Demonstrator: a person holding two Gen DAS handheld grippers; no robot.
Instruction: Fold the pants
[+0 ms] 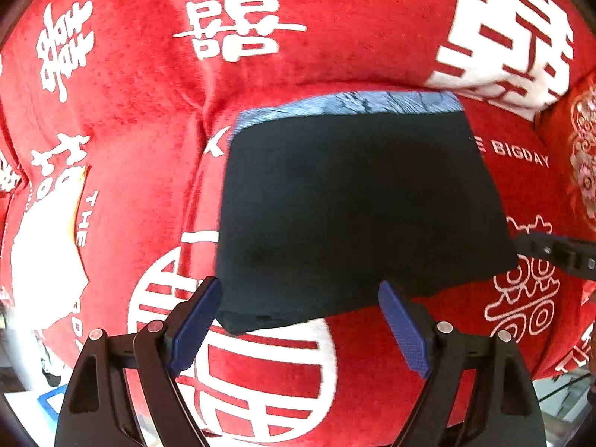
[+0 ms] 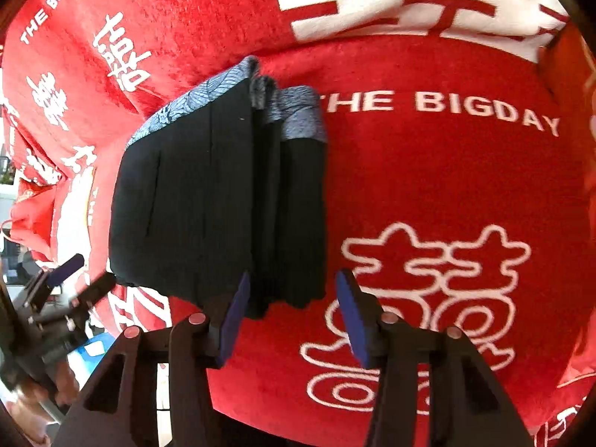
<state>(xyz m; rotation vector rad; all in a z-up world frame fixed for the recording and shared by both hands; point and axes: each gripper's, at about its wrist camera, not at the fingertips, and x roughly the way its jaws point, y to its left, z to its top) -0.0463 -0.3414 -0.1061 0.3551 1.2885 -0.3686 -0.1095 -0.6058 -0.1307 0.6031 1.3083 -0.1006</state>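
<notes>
Left wrist view: black fabric pants with blue-grey patterned waistband point(image 1: 357, 205), folded compact, lying on red plush blanket with white lettering point(image 1: 149, 111). Left gripper point(image 1: 298, 320) released, empty; right gripper point(image 2: 290, 316) likewise. Step: fold apparently finished; next, withdraw clear without snagging.

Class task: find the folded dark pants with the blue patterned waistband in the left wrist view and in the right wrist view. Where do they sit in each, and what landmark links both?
Left wrist view: folded pants fill the centre, waistband at the top.
Right wrist view: folded pants lie left of centre, waistband at the upper end.
Shared landmark: white BIGDAY lettering on the red blanket, right of the pants.
</notes>
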